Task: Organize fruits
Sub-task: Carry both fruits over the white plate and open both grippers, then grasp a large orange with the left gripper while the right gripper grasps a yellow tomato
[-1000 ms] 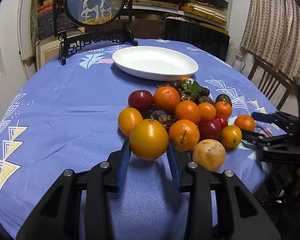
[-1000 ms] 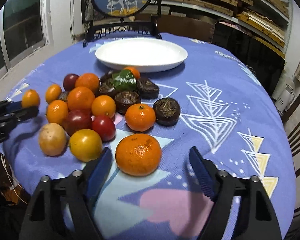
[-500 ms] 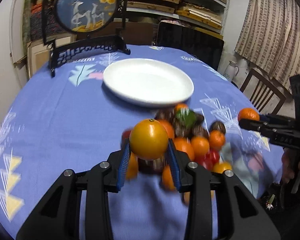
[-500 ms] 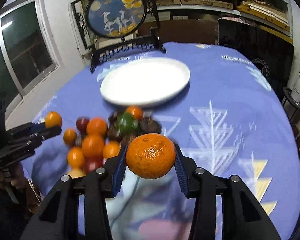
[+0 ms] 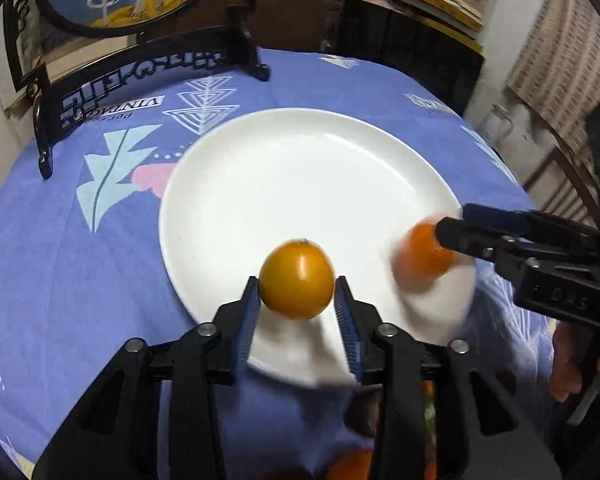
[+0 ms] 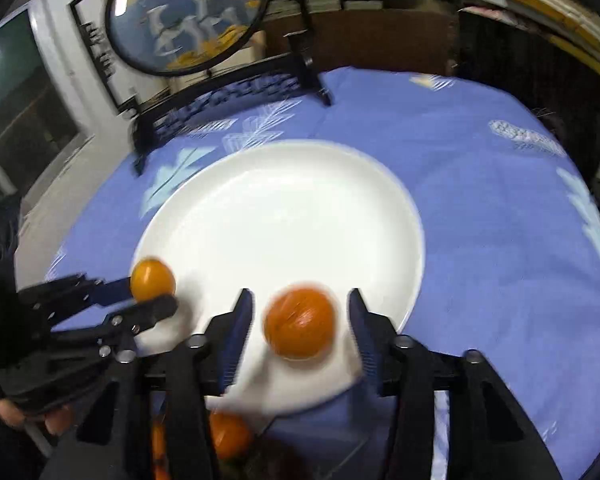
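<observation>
The left gripper [image 5: 296, 300] hangs over the near rim of the round white ceramic plate [image 5: 300, 184], with a smooth yellow-orange round fruit [image 5: 297, 278] between its blue-padded fingers [image 5: 247, 316]. Its jaws have just been opening; the fruit fills the gap almost from pad to pad, and whether the pads still press on it cannot be told.

The right gripper [image 6: 300, 324] is also above the near edge of the plate. Its jaws have just been opening too, and they now stand spread, with clear space on both sides of the blurred, dimpled orange mandarin [image 6: 300, 324] that sits between them over the white surface. Neither pad touches the mandarin.

Seen from the left wrist, the right gripper reaches in from the right side of the jaws, with the mandarin at its tips. Beyond both sets of jaws, past the plate, a black carved stand [image 5: 140, 80] holding a round blue painted panel [image 6: 188, 12] rests on the blue patterned tablecloth [image 5: 60, 260]. Below and behind the jaws, more orange fruits [image 6: 228, 434] lie on the cloth, half hidden.
</observation>
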